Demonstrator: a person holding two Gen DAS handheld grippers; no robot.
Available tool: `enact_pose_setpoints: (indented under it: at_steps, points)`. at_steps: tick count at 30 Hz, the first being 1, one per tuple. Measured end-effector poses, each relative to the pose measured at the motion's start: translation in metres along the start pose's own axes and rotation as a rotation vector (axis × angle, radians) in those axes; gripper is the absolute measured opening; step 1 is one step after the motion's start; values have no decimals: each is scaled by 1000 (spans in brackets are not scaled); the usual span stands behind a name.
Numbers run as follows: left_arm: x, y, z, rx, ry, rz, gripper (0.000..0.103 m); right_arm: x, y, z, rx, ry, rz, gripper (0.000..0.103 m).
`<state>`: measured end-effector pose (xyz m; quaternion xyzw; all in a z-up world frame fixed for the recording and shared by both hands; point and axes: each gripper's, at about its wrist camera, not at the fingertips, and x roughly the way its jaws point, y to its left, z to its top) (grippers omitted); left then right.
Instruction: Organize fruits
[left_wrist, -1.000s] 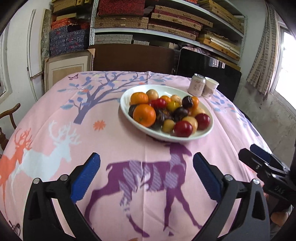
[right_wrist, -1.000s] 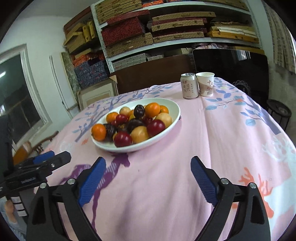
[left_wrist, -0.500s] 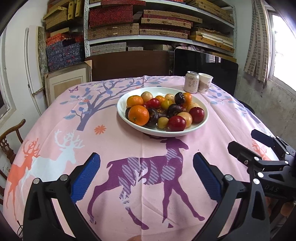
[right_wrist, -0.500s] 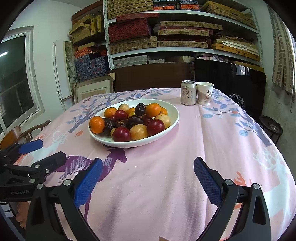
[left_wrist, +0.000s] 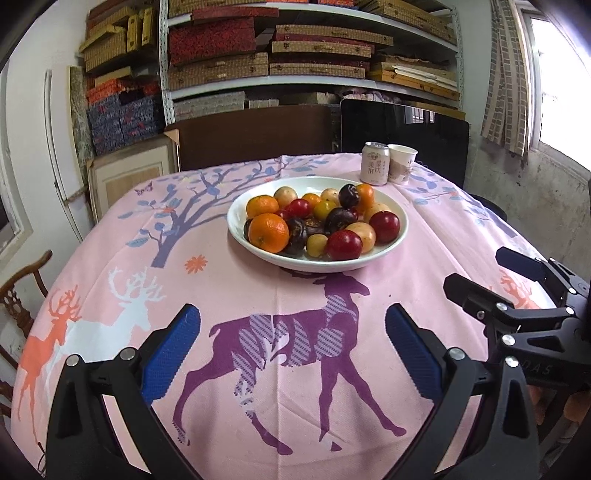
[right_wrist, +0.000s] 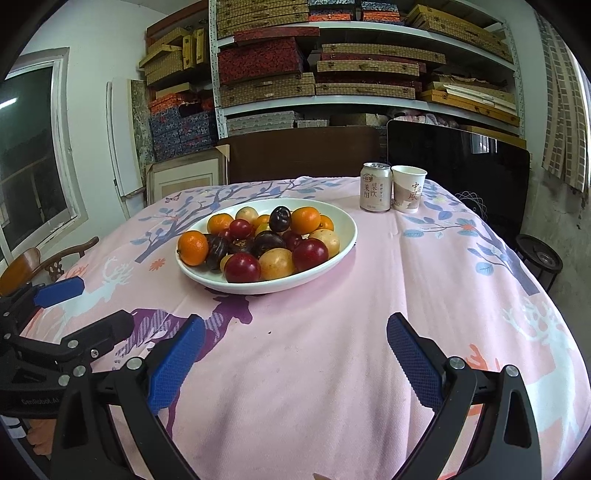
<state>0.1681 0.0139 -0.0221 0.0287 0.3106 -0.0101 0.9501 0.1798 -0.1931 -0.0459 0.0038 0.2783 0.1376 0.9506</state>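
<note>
A: What's the biggest thing in front of us?

B: The round bench under a pink printed cloth with deer and trees (left_wrist: 122, 236). Near its middle sits a wide, shallow white ceramic bowl (left_wrist: 400, 236), heaped with fruit. Behind it, near the far edge, a pale drink can (right_wrist: 375, 192) stands just beside a white paper cup (right_wrist: 406, 189).

A: And the tools?

B: The left tool (left_wrist: 291, 354) hangs over the near cloth, its blue-padded fingers spread wide and holding nothing. The right tool (right_wrist: 295, 358) is the same: spread, empty, short of the bowl. Each shows at the edge of the other's view.

A: What's in the bowl?

B: Largest first: the orange mandarin at the left rim (left_wrist: 268, 232), the dark red plums at the front (left_wrist: 343, 244), dark purple wrinkled fruits in the middle (right_wrist: 269, 242), pale yellow-tan round fruits (right_wrist: 276, 264), and a small yellow one (left_wrist: 317, 244).

A: How will they handle?

B: I'd judge them light, round and inclined to roll. The plums look glossy, so slippery; the mandarin's skin should grip better. If real, they bruise. Take each across its widest part with a gentle squeeze, starting with the pieces on top or at the rim, since pulling a buried one could set its neighbours rolling out of the bowl
</note>
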Motion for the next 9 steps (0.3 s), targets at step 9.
enact_pose_setpoints:
  at_steps: [9]
  points:
    - [0, -1, 1, -2, 10, -24, 99, -1, -2, 1, 8, -3, 1, 99]
